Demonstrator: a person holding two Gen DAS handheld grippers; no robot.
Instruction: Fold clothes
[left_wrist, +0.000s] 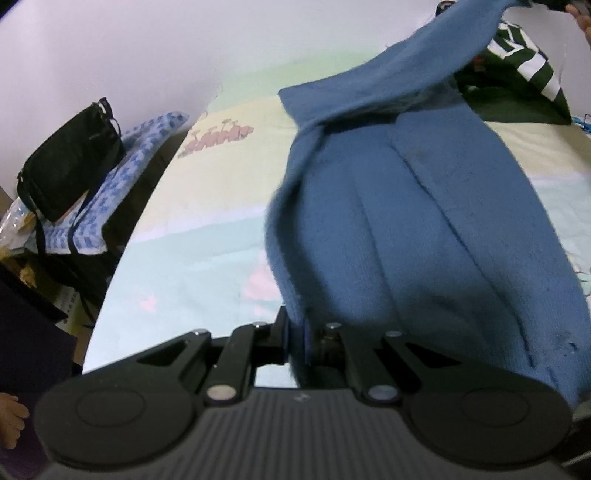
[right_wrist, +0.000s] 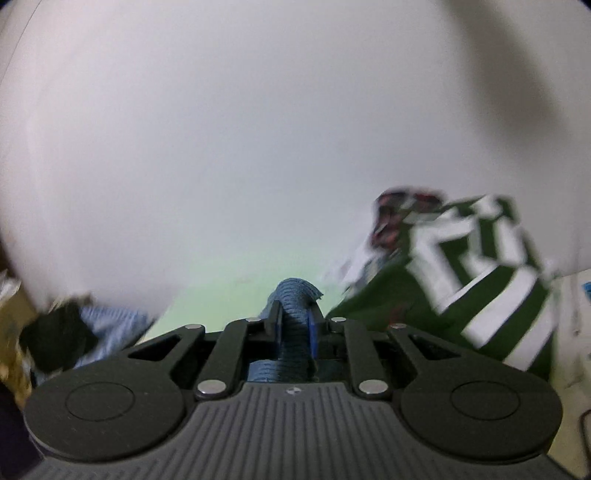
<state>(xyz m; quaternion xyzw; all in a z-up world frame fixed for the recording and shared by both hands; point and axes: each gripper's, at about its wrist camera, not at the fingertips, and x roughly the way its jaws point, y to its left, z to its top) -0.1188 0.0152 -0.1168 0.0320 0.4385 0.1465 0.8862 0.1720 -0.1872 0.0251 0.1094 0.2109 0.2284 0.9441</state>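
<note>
A blue knit garment (left_wrist: 417, 221) lies spread on the bed, with one part pulled up and away toward the top right of the left wrist view. My left gripper (left_wrist: 297, 336) is shut on the garment's near edge, low over the bed. In the right wrist view my right gripper (right_wrist: 295, 321) is shut on a bunched fold of the same blue garment (right_wrist: 295, 291), held up in front of the wall. The fabric fills the gap between its pads.
The bed sheet (left_wrist: 207, 221) is pale green and yellow with cartoon prints. A green-and-white striped garment (right_wrist: 480, 280) is heaped at the far right, also seen as the striped garment (left_wrist: 524, 59). A black bag (left_wrist: 70, 162) rests on a blue-patterned cloth (left_wrist: 110, 192) left of the bed. A white wall (right_wrist: 258, 129) stands behind.
</note>
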